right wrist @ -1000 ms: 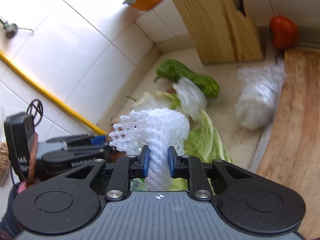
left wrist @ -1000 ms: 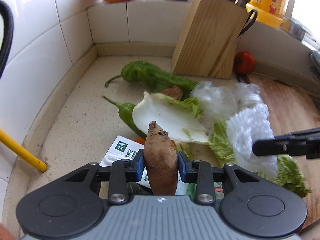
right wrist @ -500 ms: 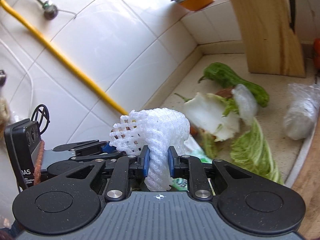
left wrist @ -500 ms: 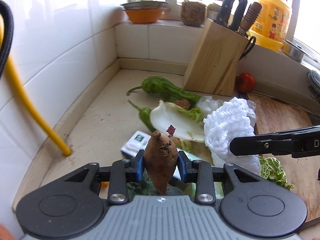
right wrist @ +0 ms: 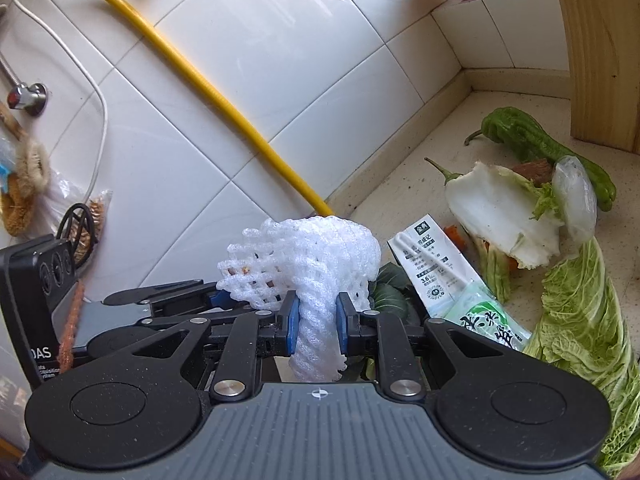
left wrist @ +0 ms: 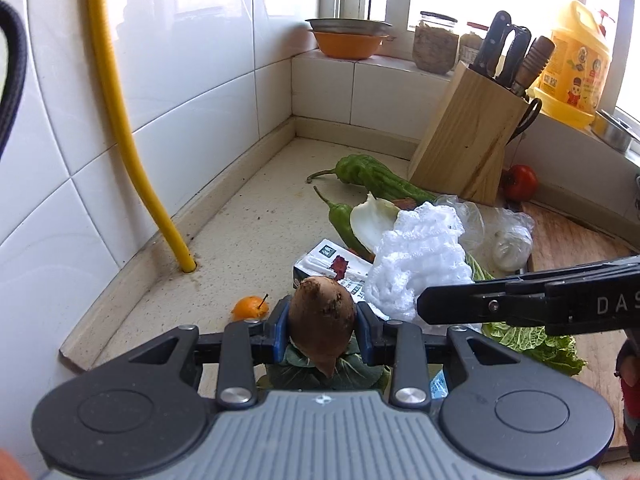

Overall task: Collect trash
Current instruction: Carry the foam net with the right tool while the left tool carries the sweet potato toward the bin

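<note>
Left wrist view: the left gripper [left wrist: 322, 334], at lower centre of the frame, has its blue-padded jaws clamped on a brown sweet potato [left wrist: 322, 322] held clear of the speckled countertop [left wrist: 248, 240]. At right of the frame the right gripper [left wrist: 424, 304] reaches in from the edge, pinching a white foam fruit net [left wrist: 418, 258]. Right wrist view: the same net [right wrist: 310, 264] billows above the right gripper [right wrist: 317, 330], its lower neck squeezed between the closed jaws at lower centre. On the counter beyond lie a milk carton [right wrist: 430, 254], a printed plastic wrapper [right wrist: 488, 322] just beside it, cabbage leaves [right wrist: 584, 316] at lower right, a white cabbage stalk [right wrist: 496, 208] and green peppers [right wrist: 532, 140] toward the upper right. In the left wrist view a small orange fruit [left wrist: 249, 307] sits left of the gripper, and a wooden knife block [left wrist: 470, 148] stands at upper right beside a tomato [left wrist: 520, 182]. A yellow hose [left wrist: 120, 120] runs down the tiled wall at left.
</note>
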Available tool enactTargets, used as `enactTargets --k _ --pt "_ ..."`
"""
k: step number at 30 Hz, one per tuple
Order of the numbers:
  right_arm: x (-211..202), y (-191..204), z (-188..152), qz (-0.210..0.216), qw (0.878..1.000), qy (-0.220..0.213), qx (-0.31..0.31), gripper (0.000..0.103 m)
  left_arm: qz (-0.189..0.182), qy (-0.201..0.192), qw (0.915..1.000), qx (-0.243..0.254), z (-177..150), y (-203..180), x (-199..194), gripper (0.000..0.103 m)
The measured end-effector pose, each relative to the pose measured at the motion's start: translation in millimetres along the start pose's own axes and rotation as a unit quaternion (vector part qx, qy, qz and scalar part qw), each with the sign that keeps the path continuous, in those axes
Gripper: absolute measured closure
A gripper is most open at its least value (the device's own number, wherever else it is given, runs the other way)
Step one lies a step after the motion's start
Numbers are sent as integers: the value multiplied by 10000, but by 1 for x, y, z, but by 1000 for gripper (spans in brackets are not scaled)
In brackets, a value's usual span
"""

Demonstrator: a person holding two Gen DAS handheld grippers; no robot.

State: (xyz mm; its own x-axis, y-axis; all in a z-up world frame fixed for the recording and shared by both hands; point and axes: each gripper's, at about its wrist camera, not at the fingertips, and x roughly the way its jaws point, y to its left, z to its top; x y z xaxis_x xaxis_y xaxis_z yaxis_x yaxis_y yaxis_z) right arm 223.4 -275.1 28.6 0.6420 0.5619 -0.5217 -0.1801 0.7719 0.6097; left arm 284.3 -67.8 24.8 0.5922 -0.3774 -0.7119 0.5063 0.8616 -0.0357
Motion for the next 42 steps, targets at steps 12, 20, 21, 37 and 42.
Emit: enactTargets --k 12,20,21,37,42 --pt "-9 22 10 211 9992 -199 -280 78 79 -344 9993 -138 3 7 -23 73" --pt "1 42 12 432 9978 -86 -495 78 235 -467 9982 -303 -3 19 -38 73" --pt "4 46 12 471 9975 -60 -526 78 279 -480 9979 -335 -5 21 -41 73" --pt "68 115 -8 1214 9832 788 -1115 78 1212 -428 9842 -1218 -63 77 -91 73" --pt "88 138 -22 1405 9755 1096 -1292 78 1491 -329 9778 -1436 -86 91 -107 73"
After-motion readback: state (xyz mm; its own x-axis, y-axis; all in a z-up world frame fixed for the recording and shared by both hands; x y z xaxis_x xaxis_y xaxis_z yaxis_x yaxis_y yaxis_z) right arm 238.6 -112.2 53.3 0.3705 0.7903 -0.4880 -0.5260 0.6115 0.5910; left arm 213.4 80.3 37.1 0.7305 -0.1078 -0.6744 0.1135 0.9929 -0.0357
